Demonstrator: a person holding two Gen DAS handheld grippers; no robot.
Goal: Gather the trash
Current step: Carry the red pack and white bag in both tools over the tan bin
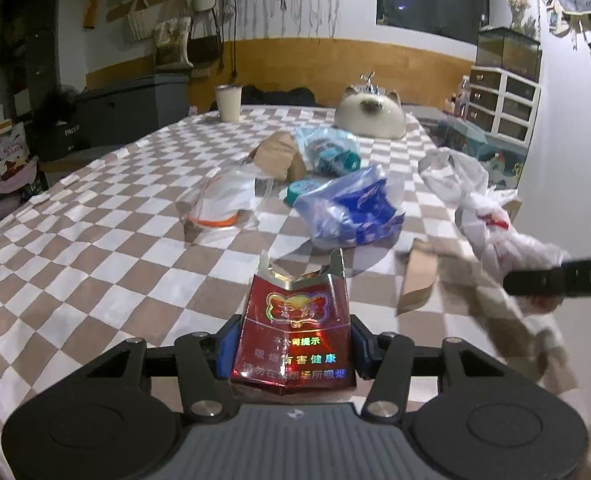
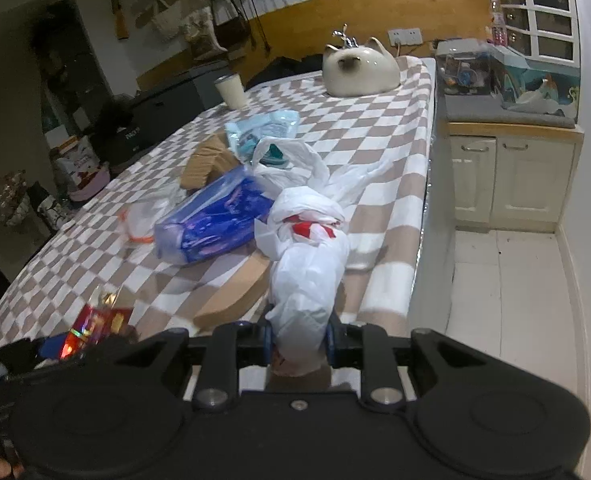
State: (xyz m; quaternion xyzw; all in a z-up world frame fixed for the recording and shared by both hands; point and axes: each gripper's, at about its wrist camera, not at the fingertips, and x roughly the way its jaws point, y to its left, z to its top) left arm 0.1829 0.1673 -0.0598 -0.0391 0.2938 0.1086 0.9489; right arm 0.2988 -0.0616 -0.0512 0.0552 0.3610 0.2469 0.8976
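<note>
1. Far left of the desk (image 1: 75, 240), covered in a brown-and-white checked cloth, lies bare from the near edge to the far corner, the widest open stretch in the left wrist view; a cream tumbler (image 1: 227, 103) stands alone near the far edge.

2. Left of centre, a clear plastic bag with an orange strip (image 1: 223, 204) lies flat, with bare cloth between it and the near edge.

3. At centre, the left tool (image 1: 293, 346) is clamped on a crumpled red foil cigarette pack (image 1: 295, 332), its blue pads pressed to both sides and the torn top standing upright above the cloth.

4. Beyond it sits the heap: a folded brown cardboard piece (image 1: 279, 156), a pale blue plastic packet (image 1: 327, 148), a teal round lid (image 1: 297, 190) and a blue printed plastic bag (image 1: 355, 208), touching or just beside one another in mid-desk.

5. Behind the heap, a cream ceramic cat-shaped dish (image 1: 371, 114) rests near the far edge.

6. Right of centre, a flat brown cardboard sheet (image 2: 235, 288) lies just beside the white plastic bag with red print (image 2: 307, 256), which trails across the cloth near the desk's right edge.

7. The right tool (image 2: 299, 344) is closed on the near end of that white bag, bunched between its pads.

8. Past the right edge, the white tiled floor (image 2: 507, 300) lies open in front of a cream cupboard (image 2: 511, 180).
</note>
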